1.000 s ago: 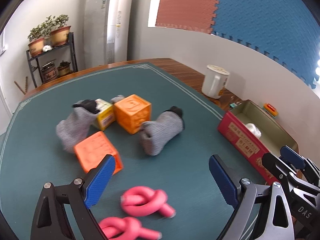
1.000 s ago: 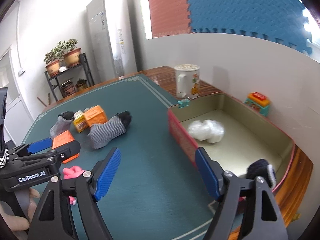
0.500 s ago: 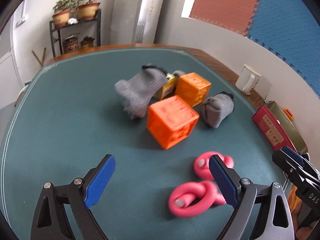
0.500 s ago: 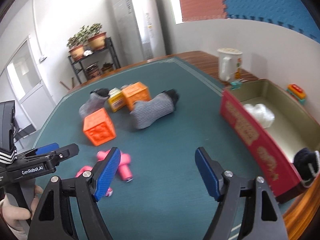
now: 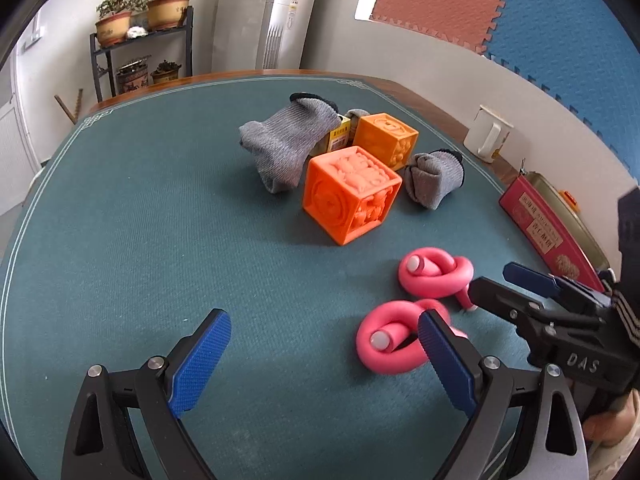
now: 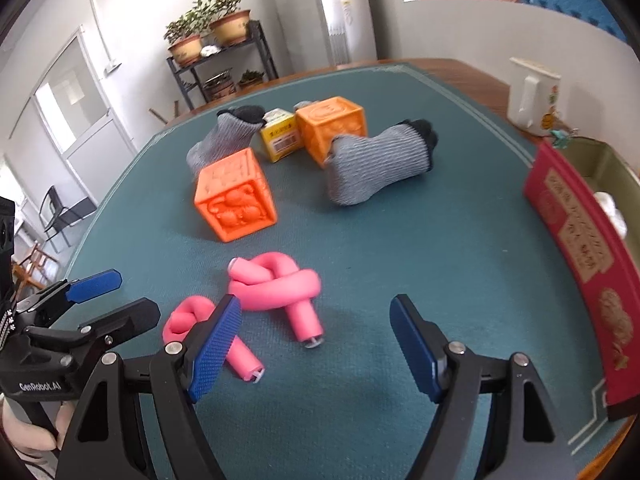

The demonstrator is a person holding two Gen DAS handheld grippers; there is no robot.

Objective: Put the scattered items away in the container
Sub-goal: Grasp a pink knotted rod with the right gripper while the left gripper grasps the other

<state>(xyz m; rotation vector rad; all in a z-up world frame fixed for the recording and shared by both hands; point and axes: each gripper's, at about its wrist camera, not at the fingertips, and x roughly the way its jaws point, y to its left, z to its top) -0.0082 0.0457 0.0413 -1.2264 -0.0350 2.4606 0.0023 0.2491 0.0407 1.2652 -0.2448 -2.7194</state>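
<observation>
Two pink knotted foam tubes (image 6: 276, 284) (image 6: 192, 320) lie on the green table mat. My right gripper (image 6: 316, 352) stands open just over the nearer knot, whose tail end lies between the fingers untouched. My left gripper (image 5: 324, 360) is open and empty, with the second pink knot (image 5: 392, 340) against its right finger. Further back sit two orange cubes (image 5: 352, 196) (image 5: 386, 140), a yellow box (image 5: 340, 136) and two grey socks (image 5: 288, 144) (image 5: 434, 178). The red tin container (image 6: 580, 248) stands at the right edge.
A white mug (image 6: 532, 96) stands on the wooden table edge behind the tin. Something white lies inside the tin. A plant shelf (image 5: 140, 40) and a white floor unit stand beyond the table. Bare mat stretches to the left of the toys.
Both views have swung from the tin toward the toys. Both grippers have come down closer to the pink knots. Neither gripper's jaws have changed width.
</observation>
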